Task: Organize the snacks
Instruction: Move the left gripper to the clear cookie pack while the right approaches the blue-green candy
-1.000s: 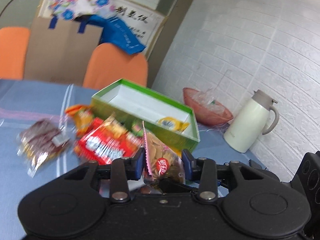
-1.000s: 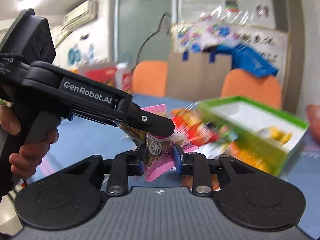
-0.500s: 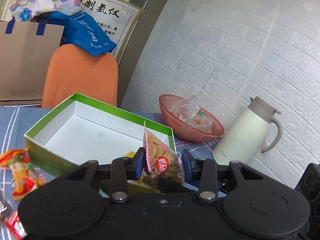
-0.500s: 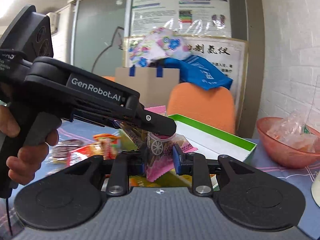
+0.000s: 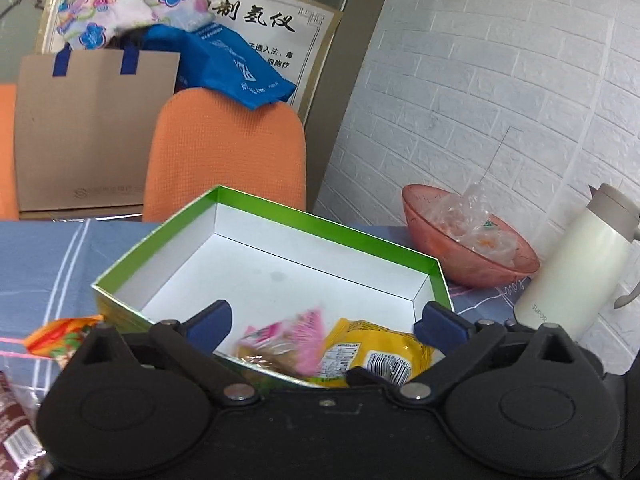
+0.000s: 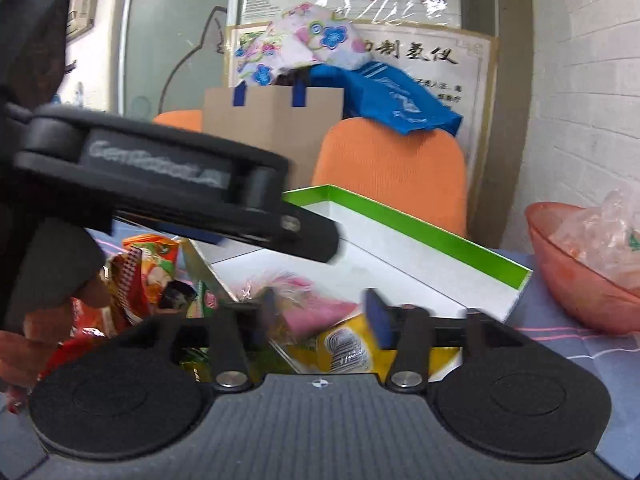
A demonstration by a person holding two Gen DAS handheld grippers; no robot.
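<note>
The green box (image 5: 224, 208) with its white inside lies open just ahead of both grippers. A pink snack pack (image 5: 288, 340), blurred, lies loose in its near corner beside a yellow pack (image 5: 372, 354). My left gripper (image 5: 325, 320) hangs over that corner with its jaws opening wide and nothing pressed between them. In the right wrist view, my right gripper (image 6: 322, 314) is also opening. The pink pack (image 6: 316, 304) lies free between its blurred fingers, with the yellow pack (image 6: 348, 348) below. The left gripper's finger (image 6: 304, 236) crosses above the box (image 6: 420, 236), held by a hand (image 6: 24, 340).
More snack packs (image 6: 140, 272) are heaped on the blue tablecloth left of the box. A pink bowl (image 5: 460, 252) holding clear wrappers and a white thermos jug (image 5: 580, 264) stand to the right by the brick wall. An orange chair (image 5: 224, 152) is behind the table.
Both grippers have travelled from the snack pile to above the box's near corner. Both have opened and let go of their pink packs, which now lie in the box.
</note>
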